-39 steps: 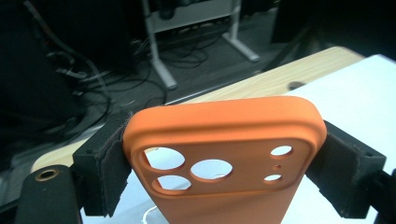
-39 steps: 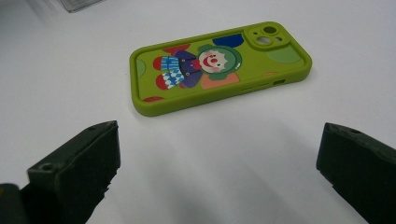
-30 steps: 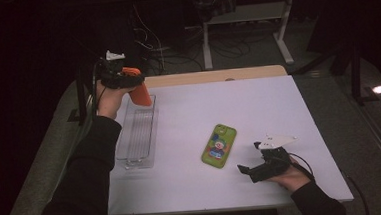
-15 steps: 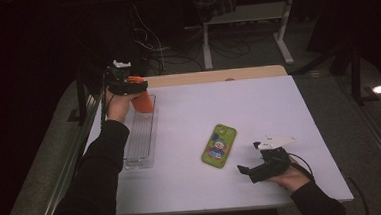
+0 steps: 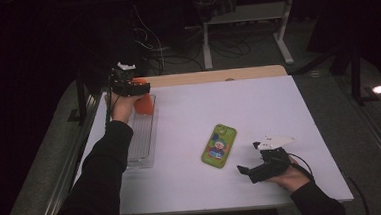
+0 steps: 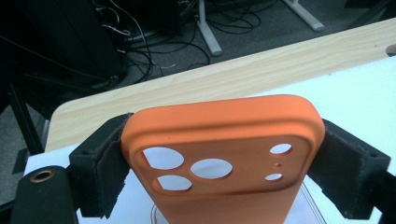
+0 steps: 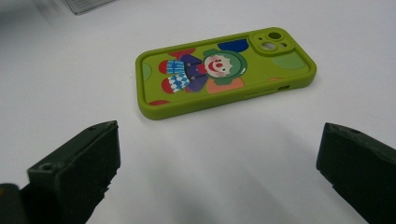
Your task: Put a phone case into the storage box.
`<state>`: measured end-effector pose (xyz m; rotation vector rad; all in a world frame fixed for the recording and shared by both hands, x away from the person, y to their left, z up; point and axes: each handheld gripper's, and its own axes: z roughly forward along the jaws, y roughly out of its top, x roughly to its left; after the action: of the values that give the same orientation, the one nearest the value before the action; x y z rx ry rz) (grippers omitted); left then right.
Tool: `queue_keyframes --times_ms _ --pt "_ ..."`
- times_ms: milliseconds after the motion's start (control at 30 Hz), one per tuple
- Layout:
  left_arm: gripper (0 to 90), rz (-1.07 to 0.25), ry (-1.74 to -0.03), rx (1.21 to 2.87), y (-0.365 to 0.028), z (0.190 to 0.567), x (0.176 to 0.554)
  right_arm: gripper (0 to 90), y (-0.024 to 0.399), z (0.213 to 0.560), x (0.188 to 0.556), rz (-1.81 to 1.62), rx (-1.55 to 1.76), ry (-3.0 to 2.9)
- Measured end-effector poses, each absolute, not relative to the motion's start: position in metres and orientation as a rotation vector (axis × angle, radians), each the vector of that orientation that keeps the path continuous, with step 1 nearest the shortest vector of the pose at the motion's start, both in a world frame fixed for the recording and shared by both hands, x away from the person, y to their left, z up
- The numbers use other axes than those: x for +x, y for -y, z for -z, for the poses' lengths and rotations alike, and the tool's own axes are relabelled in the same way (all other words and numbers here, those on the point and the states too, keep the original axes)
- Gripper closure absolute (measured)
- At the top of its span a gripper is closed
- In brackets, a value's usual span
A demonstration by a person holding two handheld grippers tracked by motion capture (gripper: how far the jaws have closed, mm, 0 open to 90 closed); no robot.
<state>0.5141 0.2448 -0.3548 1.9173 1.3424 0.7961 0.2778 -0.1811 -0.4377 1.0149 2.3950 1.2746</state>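
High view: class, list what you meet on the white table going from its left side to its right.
clear tray → orange phone case, clamped in the left gripper over the tray's far end → green phone case → right gripper, jaws open and empty.

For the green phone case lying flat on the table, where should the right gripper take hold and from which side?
Probably across its two long edges near the middle, coming down from above. The green phone case lies flat, printed back up, on the white table, so only its thin side walls offer opposing faces. The right gripper is open, already facing it with nothing between, and looks wide enough.
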Motion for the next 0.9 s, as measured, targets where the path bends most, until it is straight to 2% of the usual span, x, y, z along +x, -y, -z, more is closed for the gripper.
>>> queue_keyframes --times_ms 400,733,900 --pt "12.3 -0.822 -1.329 1.887 -0.2411 0.361 0.5201 0.0 0.1808 0.4382 0.278 -1.271 1.007 -2.397" --pt "2.0 -0.825 -1.314 1.857 -0.2446 0.3588 0.5208 0.0 0.1805 0.4384 0.2778 -1.27 1.005 -2.401" --pt "1.3 -0.815 -1.292 1.851 -0.2494 0.3517 0.5165 0.0 0.1808 0.4382 0.2779 -1.269 1.005 -2.402"
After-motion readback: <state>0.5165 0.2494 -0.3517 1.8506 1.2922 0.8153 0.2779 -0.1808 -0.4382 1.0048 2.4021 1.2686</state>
